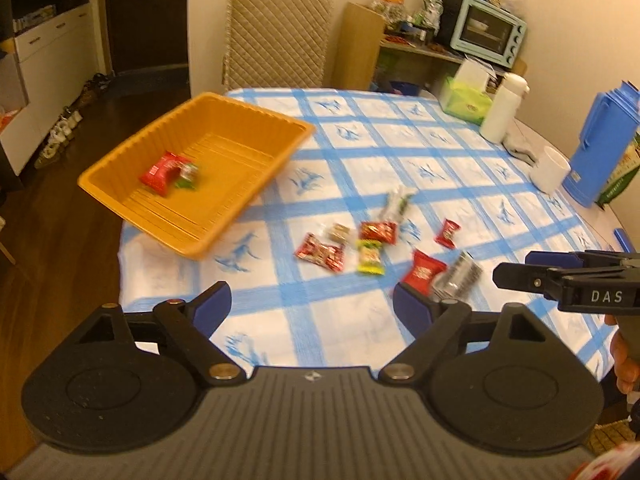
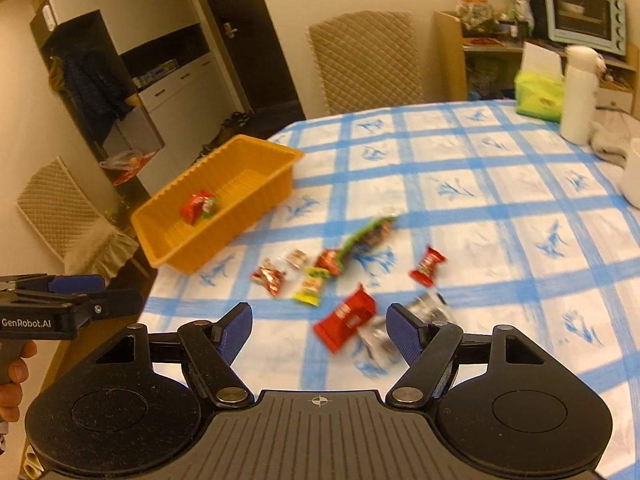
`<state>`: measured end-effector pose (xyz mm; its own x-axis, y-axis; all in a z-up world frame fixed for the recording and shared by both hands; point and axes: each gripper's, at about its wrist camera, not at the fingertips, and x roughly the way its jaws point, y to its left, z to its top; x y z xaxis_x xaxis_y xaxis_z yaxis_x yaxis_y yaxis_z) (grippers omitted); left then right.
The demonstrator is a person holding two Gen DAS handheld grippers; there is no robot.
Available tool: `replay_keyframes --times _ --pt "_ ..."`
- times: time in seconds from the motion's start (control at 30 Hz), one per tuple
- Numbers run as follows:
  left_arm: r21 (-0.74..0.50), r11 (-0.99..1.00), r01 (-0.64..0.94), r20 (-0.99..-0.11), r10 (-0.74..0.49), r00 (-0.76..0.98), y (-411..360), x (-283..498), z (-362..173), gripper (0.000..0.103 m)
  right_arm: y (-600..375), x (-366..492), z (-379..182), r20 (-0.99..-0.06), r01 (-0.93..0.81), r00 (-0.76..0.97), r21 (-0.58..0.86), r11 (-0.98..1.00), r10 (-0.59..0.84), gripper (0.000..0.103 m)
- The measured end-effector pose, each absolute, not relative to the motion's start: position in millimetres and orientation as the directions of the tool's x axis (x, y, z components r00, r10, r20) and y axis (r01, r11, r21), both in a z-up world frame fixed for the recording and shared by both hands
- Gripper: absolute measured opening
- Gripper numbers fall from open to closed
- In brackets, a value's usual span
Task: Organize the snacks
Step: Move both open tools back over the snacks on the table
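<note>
An orange tray [image 1: 256, 120] [image 2: 276, 152] sits at the table's left edge and holds a red snack packet [image 1: 160, 172] [image 2: 194, 208] beside a small green one. Several wrapped snacks lie loose on the cloth: a red packet [image 1: 423, 270] [image 2: 346, 318], a silver packet [image 1: 460, 274] [image 2: 430, 308], a yellow-green one [image 1: 370, 258] [image 2: 309, 290], a red candy [image 1: 447, 233] [image 2: 427, 266]. My left gripper [image 1: 312, 302] is open and empty above the near table edge. My right gripper [image 2: 320, 330] is open and empty, just short of the red and silver packets.
A blue checked cloth [image 1: 400, 152] covers the table. At the far right stand a white bottle [image 1: 502, 108], green tissue box [image 1: 466, 100], white cup [image 1: 552, 170] and blue pitcher [image 1: 600, 144]. A quilted chair [image 1: 276, 36] stands behind. The right gripper shows at right in the left wrist view [image 1: 560, 280].
</note>
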<state>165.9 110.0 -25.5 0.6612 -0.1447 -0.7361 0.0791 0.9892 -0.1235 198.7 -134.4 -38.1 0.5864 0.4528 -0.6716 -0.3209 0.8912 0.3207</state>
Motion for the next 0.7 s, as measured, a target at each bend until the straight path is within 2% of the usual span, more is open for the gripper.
replay_keyframes --times 0.7 --pt "-0.118 0.985 0.123 -0.797 -0.168 0.581 74 190 -70 0.069 -172 204 -79 -0.75 -0.163 0.549 0.336 0.928 0.368 0.074"
